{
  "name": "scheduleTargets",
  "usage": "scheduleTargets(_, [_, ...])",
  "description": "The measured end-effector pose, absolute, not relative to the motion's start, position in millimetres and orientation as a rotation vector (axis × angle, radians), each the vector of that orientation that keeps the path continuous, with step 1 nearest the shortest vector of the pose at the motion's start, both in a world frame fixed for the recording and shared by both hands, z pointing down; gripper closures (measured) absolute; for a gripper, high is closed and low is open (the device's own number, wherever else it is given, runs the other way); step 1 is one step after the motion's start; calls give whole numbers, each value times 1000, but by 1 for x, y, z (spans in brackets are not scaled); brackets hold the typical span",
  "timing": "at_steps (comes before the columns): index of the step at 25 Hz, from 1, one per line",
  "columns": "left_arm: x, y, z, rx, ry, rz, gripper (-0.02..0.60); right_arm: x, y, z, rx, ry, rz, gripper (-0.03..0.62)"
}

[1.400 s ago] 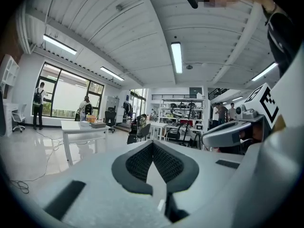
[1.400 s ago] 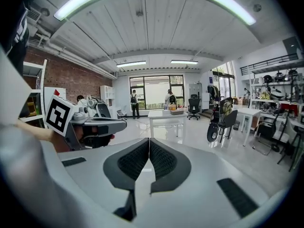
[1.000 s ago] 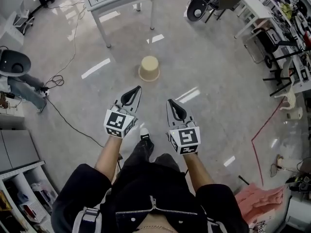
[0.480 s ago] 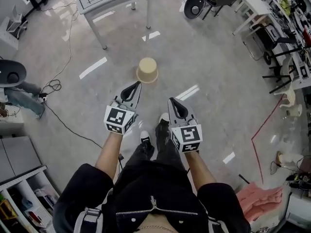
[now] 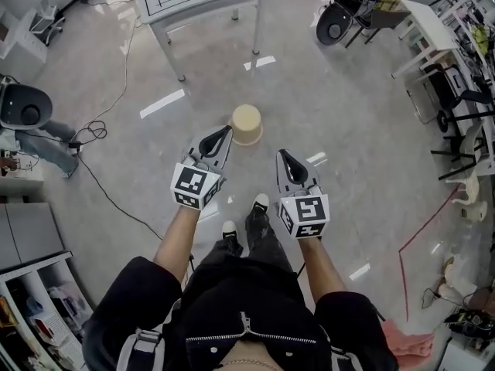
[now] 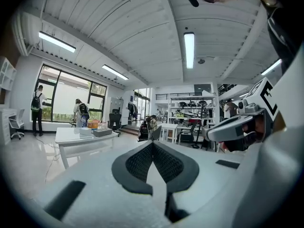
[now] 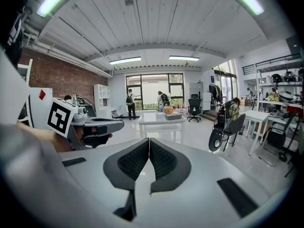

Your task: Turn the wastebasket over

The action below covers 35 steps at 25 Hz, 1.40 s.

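A beige wastebasket (image 5: 247, 124) stands upside down on the shiny floor, its flat bottom up and its wider rim on the ground. My left gripper (image 5: 225, 132) is shut and empty, its tip just left of the basket and above it. My right gripper (image 5: 281, 156) is shut and empty, to the lower right of the basket. Both gripper views look level across the room; the basket is hidden from them. In the left gripper view my left gripper (image 6: 152, 144) has its pads together, as does my right gripper (image 7: 149, 140) in its own view.
A white table (image 5: 203, 2) with boxes stands beyond the basket. Cables (image 5: 100, 130) trail over the floor at left. Chairs and desks (image 5: 433, 45) line the right side. The person's feet (image 5: 259, 205) are below the grippers. Two people stand at the far windows (image 7: 145, 94).
The person has walked forward: the wastebasket has come closer to both grippers, now right by the left tip. Both grippers stayed shut.
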State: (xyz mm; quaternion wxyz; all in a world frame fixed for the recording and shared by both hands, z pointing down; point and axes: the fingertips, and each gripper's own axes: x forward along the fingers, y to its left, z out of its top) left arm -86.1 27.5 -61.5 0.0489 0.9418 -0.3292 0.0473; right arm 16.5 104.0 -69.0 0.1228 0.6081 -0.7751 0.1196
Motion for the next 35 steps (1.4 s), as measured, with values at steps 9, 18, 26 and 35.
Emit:
scheduleTargets(9, [-43, -42, -47, 2820, -1106, 191, 575, 80, 23, -61, 1673, -2314, 324, 582])
scheduleTargets(18, [-27, -108, -6, 2806, -1101, 230, 575, 102, -52, -18, 1642, -2310, 374, 583])
scheduleTargets(26, [-15, -193, 70, 2810, -1061, 310, 575, 112, -126, 51, 1639, -2287, 424, 582])
scheduleTargets(35, [-9, -230, 185, 2784, -1035, 361, 575, 123, -174, 155, 1619, -2281, 415, 582])
